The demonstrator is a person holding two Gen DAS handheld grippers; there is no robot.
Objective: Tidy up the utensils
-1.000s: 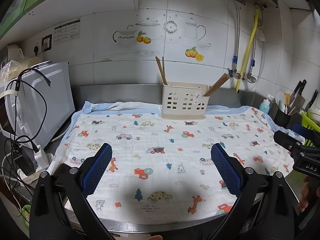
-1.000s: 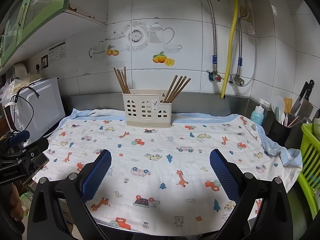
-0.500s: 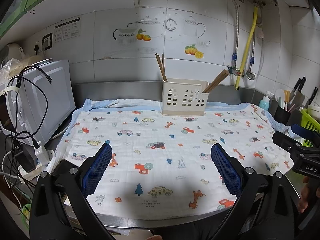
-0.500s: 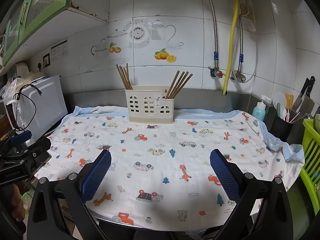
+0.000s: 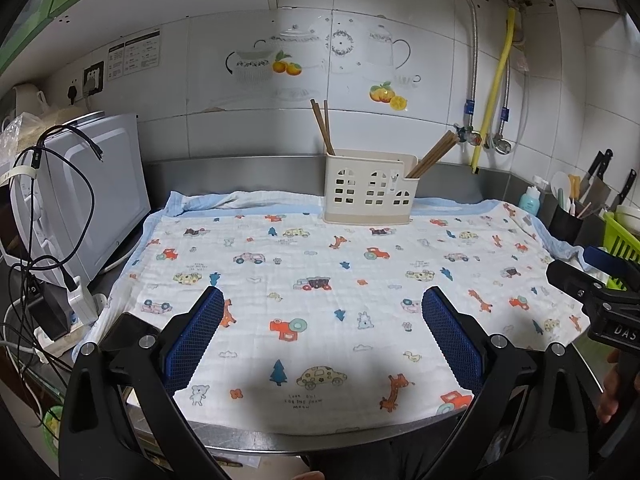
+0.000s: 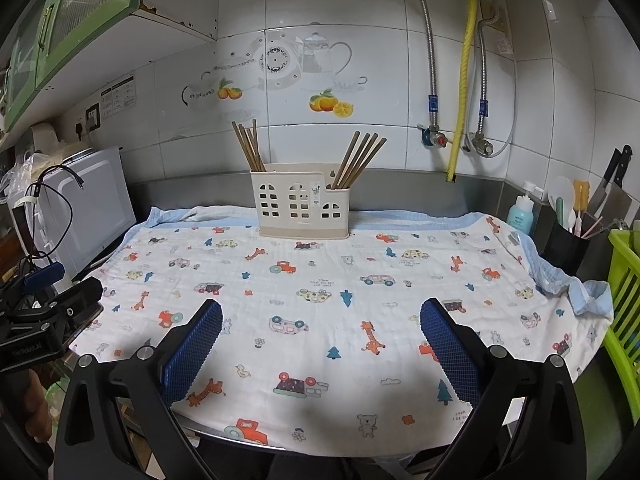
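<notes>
Cream holder [image 6: 301, 205]: two chopstick bundles [image 6: 248, 146] [image 6: 360, 158]. Left gripper [image 5: 320, 340], right gripper [image 6: 320, 340]: jaws wide apart, empty.

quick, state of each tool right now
Left tool: open, holding nothing, above the cloth.
Right tool: open, holding nothing.

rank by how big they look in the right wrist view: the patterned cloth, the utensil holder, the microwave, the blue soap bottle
1. patterned cloth, by far the largest.
2. microwave, partly cut off by cables; it is also nearer the camera.
3. utensil holder.
4. blue soap bottle, smallest.
</notes>
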